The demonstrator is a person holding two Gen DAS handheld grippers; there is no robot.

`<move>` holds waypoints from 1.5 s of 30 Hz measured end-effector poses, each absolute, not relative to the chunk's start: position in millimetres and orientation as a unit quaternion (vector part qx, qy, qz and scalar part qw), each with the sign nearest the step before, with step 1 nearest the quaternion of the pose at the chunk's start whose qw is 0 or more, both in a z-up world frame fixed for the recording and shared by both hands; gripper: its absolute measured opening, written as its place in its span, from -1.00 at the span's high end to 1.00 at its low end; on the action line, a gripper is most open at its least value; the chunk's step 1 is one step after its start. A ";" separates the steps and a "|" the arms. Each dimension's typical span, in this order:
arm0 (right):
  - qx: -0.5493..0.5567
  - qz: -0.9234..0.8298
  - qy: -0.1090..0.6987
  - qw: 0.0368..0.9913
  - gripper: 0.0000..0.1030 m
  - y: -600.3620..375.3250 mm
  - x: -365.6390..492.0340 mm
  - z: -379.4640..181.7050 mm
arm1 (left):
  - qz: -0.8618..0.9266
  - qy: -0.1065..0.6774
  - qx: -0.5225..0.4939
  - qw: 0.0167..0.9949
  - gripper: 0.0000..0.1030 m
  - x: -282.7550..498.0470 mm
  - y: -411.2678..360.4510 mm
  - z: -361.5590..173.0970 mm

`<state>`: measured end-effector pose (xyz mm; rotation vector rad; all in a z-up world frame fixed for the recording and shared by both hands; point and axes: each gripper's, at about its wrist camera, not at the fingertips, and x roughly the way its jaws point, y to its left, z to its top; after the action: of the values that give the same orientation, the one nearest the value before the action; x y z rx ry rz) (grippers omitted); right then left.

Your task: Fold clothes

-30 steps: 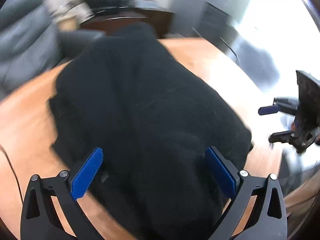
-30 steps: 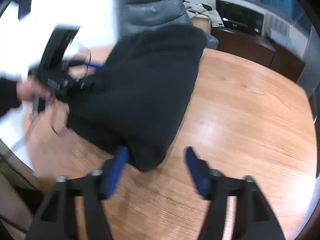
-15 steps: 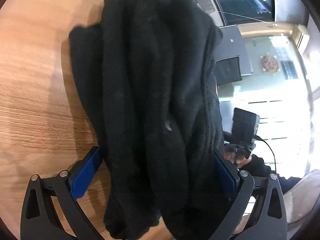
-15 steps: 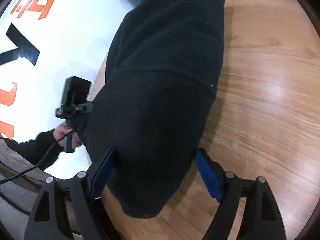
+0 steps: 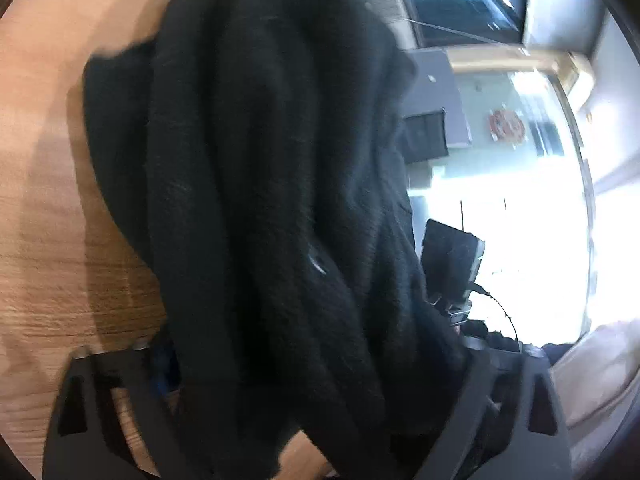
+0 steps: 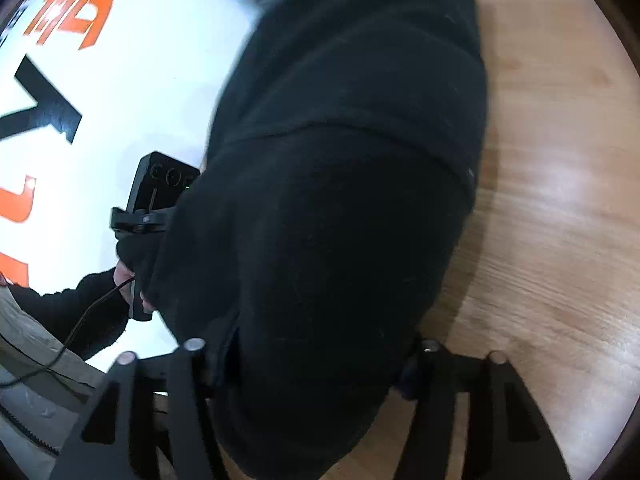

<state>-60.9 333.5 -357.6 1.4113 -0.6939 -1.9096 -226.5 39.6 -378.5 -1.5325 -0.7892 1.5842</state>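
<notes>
The left gripper and right gripper are each seen with fingers spread wide about one end of the black garment; whether the fabric is pinched cannot be told. The bundle is carried just above the wooden table, in thick layered folds. It is judged that both ends should be kept level and lowered together, so the layers are not spilled. The long axis runs away from each camera, along the fingers.
</notes>
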 end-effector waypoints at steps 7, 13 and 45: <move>0.527 -0.754 -0.224 0.322 -0.06 268.4 -51.4 -318.0 | 0.676 -0.269 -0.556 0.401 -0.32 -210.7 -4.5 -306.9; 0.458 -0.792 -0.170 0.366 -0.06 181.4 -69.9 -254.3 | 0.747 -0.255 -0.492 0.366 -0.34 -192.0 -99.5 -225.0; 0.438 -0.847 0.065 0.294 -0.72 -10.4 -103.9 -225.9 | 0.883 -0.165 -0.435 -0.054 -0.93 -45.0 -438.0 -199.9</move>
<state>-103.9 -10.4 -225.9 1.1667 0.1733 -2.2552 -45.0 -438.0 -199.9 -1.4161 -0.5376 2.8742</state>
